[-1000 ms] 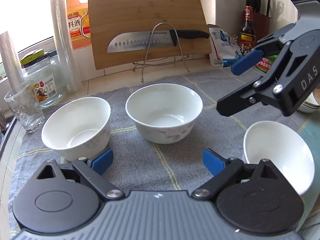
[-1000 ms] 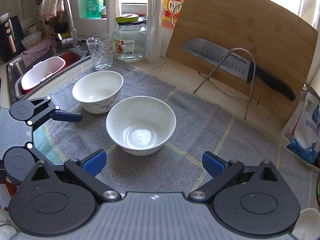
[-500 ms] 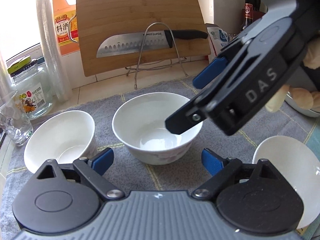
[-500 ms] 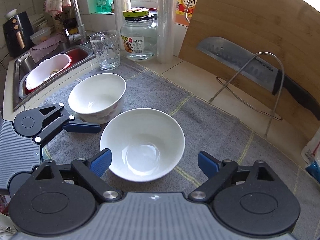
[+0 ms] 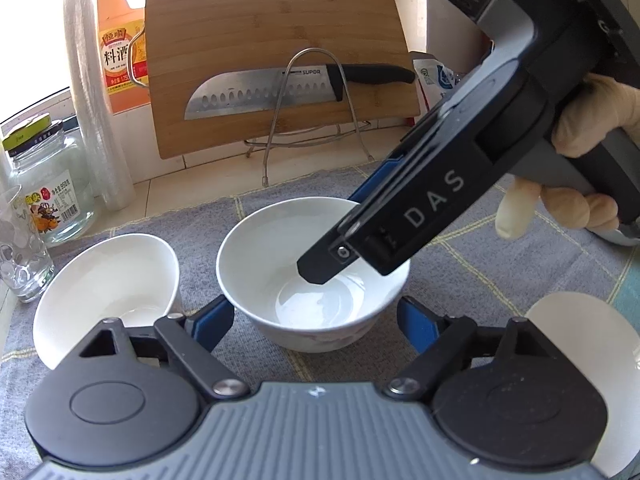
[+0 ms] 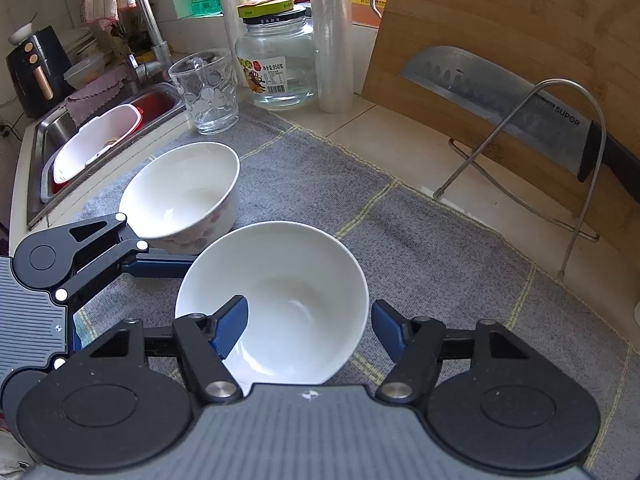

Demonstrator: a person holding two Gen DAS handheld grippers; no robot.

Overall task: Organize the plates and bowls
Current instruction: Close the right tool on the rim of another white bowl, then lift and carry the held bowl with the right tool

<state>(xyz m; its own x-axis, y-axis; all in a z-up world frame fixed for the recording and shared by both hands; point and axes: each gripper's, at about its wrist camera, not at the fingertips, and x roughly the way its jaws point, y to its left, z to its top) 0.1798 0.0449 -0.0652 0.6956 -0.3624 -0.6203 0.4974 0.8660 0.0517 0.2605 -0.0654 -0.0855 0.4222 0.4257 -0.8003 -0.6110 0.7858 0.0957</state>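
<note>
Three white bowls stand on a grey cloth (image 5: 500,248): a left bowl (image 5: 108,292), a middle bowl (image 5: 280,264) and a right bowl (image 5: 592,352). My right gripper (image 6: 310,320) reaches down into the middle bowl (image 6: 288,280). One of its pads (image 6: 230,328) is inside and the other is just outside the right rim. Its jaws are closing, with the bowl's wall between them and a wide gap still showing. My left gripper (image 5: 314,320) straddles the near side of the same bowl. Its jaws are closing too, and the pads sit beside the bowl's sides.
A bamboo cutting board (image 5: 272,40) and a knife (image 5: 280,88) on a wire rack stand behind the cloth. A glass jar (image 6: 276,64), a drinking glass (image 6: 206,92) and a film roll (image 6: 332,32) line the back left. The sink (image 6: 100,144) holds a pink basin.
My right gripper came down from the upper right into the middle bowl and its jaws narrowed. My left gripper moved closer to that bowl and its jaws narrowed as well.
</note>
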